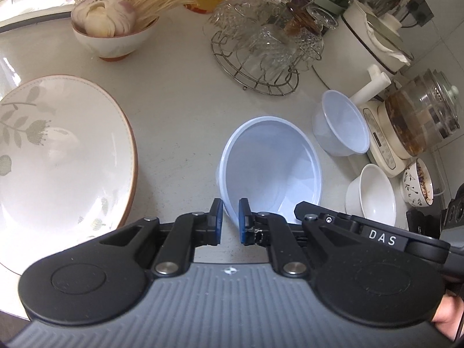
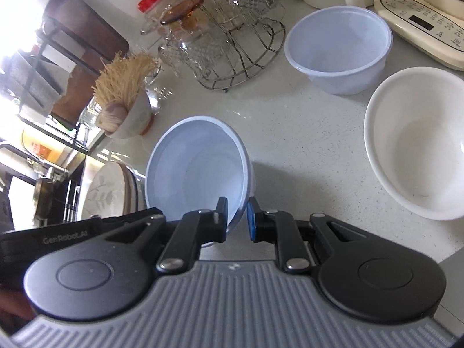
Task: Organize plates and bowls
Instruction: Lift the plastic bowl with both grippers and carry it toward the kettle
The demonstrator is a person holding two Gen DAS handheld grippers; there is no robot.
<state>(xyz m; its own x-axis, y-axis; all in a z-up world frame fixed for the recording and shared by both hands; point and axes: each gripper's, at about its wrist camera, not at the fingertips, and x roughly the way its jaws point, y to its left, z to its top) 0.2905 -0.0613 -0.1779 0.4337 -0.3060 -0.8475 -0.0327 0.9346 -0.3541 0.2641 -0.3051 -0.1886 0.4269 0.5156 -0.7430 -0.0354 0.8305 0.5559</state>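
Observation:
A pale blue plastic bowl [image 1: 271, 165] is held between both grippers, tilted above the counter. My left gripper [image 1: 230, 221] is shut on its near left rim. My right gripper [image 2: 237, 219] is shut on its right rim; the same bowl fills the middle of the right wrist view [image 2: 197, 174]. A second plastic bowl [image 1: 340, 126] [image 2: 337, 47] stands further back. A white ceramic bowl [image 1: 374, 194] [image 2: 417, 142] sits to the right. A leaf-patterned plate [image 1: 58, 156] lies on the left, and it shows edge-on in the right wrist view [image 2: 111, 187].
A wire rack of glass cups [image 1: 261, 49] [image 2: 226, 37] stands at the back. A bowl with garlic and noodles [image 1: 111, 29] [image 2: 124, 113] is back left. A kettle base [image 1: 385, 139] [image 2: 420, 20] and a small patterned bowl [image 1: 417, 185] are at the right.

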